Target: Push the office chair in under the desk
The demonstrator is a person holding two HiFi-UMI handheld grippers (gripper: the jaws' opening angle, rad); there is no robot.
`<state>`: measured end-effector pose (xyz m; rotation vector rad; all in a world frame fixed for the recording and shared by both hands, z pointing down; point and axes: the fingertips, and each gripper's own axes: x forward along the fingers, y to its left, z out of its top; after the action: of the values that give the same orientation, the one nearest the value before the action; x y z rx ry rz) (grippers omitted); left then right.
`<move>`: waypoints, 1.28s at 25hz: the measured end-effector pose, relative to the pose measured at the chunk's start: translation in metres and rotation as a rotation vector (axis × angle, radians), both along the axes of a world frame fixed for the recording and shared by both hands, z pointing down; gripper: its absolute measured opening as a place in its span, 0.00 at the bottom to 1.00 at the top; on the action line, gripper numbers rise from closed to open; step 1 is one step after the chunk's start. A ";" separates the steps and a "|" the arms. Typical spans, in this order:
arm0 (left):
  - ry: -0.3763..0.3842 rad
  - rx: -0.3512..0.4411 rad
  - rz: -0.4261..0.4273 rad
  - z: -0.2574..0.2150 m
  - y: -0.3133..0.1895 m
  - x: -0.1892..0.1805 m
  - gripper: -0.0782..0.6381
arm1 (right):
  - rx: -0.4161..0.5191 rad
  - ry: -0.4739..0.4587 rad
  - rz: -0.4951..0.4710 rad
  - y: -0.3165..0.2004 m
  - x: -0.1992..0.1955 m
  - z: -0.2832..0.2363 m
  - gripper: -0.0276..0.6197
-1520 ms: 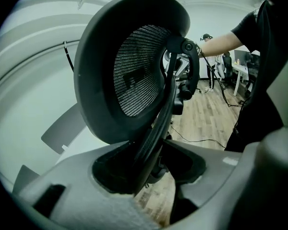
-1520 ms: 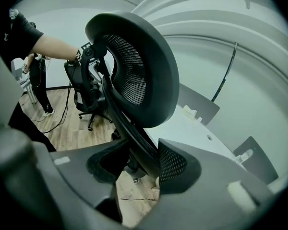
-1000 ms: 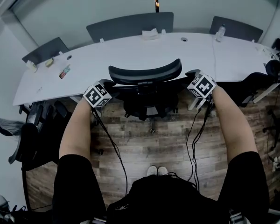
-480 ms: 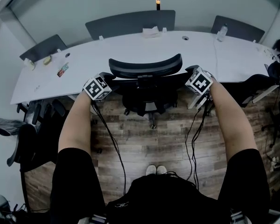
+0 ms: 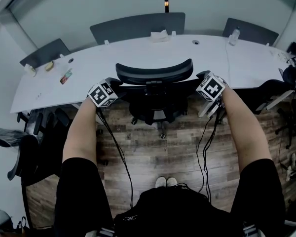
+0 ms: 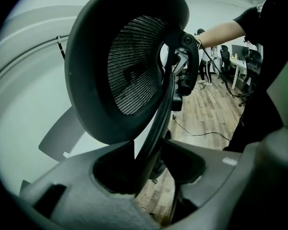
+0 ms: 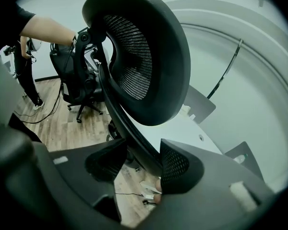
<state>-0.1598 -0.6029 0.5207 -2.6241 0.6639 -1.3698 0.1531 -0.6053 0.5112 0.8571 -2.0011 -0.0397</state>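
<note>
**Chair position.** The chair [image 5: 155, 107] stands at the near edge of the counter [image 5: 113, 58], about mid-length, with its back toward us. In the head view its headrest [image 5: 154, 72] overlaps that edge. The base [image 5: 161, 128] shows on the wood floor [image 5: 153, 157] just our side of the edge. We cannot tell how far the seat sits under the counter.

**Left tongs [image 6: 153, 159].** The jaws are apart at a middling width, astride the left rim [image 6: 158, 107] of the chair back. The rim lies close against the jaw at the left of the left gripper view. Floor shows through a gap at the other jaw, so nothing is clamped.

**Right tongs [image 7: 141, 159].** The jaws are wide and have just been opening. The right rim of the back runs between them, beside the jaw at the right of the right gripper view, and it is not pinched.

**Other notes.**
- Both arms [image 5: 81, 127] reach forward, one to each end of the back.
- Cables [image 5: 119, 154] hang from the tongs toward the floor.
- Two grey chairs [image 5: 137, 27] sit along the far edge of the counter.
- A bottle [image 5: 233, 34] stands near the far right corner.
</note>
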 end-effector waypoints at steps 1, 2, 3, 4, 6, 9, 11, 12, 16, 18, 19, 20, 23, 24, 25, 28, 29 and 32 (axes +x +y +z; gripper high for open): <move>0.002 0.002 0.001 0.000 0.000 0.000 0.37 | -0.003 0.001 0.000 0.000 0.000 0.000 0.39; 0.004 0.002 0.000 0.000 0.000 -0.001 0.37 | -0.003 0.000 0.000 0.000 -0.001 0.000 0.39; 0.007 -0.001 -0.001 0.000 0.000 -0.001 0.37 | -0.004 -0.003 0.000 0.000 -0.001 0.000 0.39; 0.011 -0.007 -0.006 0.000 0.000 -0.001 0.37 | -0.005 -0.006 0.001 -0.001 -0.002 0.000 0.39; 0.022 -0.021 -0.028 -0.002 -0.001 0.001 0.38 | -0.005 -0.012 0.008 -0.001 -0.001 -0.001 0.39; 0.013 0.009 -0.085 -0.001 -0.001 0.001 0.40 | 0.030 -0.025 0.010 -0.001 -0.001 -0.001 0.39; -0.007 0.067 -0.119 0.002 0.002 0.000 0.42 | 0.091 -0.038 0.021 0.003 0.001 -0.001 0.40; 0.002 0.094 -0.142 0.000 0.003 0.000 0.43 | 0.140 -0.059 0.038 0.005 0.003 -0.004 0.41; 0.198 0.205 -0.267 -0.036 0.015 -0.001 0.33 | 0.359 -0.293 0.131 0.025 0.009 -0.051 0.44; 0.330 0.277 -0.349 -0.063 0.025 -0.005 0.19 | 0.455 -0.411 0.206 0.043 0.014 -0.080 0.36; 0.400 0.292 -0.393 -0.073 0.031 -0.005 0.12 | 0.514 -0.445 0.263 0.052 0.018 -0.093 0.28; 0.462 0.290 -0.434 -0.082 0.039 -0.003 0.12 | 0.579 -0.462 0.333 0.062 0.024 -0.105 0.20; 0.604 0.279 -0.533 -0.108 0.060 0.009 0.12 | 0.692 -0.525 0.495 0.089 0.028 -0.134 0.05; 0.642 0.288 -0.556 -0.119 0.068 0.013 0.12 | 0.688 -0.581 0.515 0.098 0.023 -0.140 0.05; 0.676 0.299 -0.573 -0.128 0.077 0.017 0.12 | 0.672 -0.642 0.523 0.106 0.014 -0.145 0.05; 0.740 0.328 -0.629 -0.148 0.107 0.029 0.12 | 0.597 -0.755 0.550 0.133 -0.012 -0.151 0.05; 0.750 0.332 -0.649 -0.153 0.118 0.034 0.12 | 0.570 -0.766 0.570 0.142 -0.018 -0.150 0.05; 0.769 0.332 -0.678 -0.164 0.154 0.050 0.12 | 0.501 -0.809 0.607 0.173 -0.035 -0.147 0.05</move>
<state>-0.1094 -0.4492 0.3570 -2.6730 1.8009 -0.1728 0.1177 -0.4321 0.3643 2.0252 -2.3901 0.1887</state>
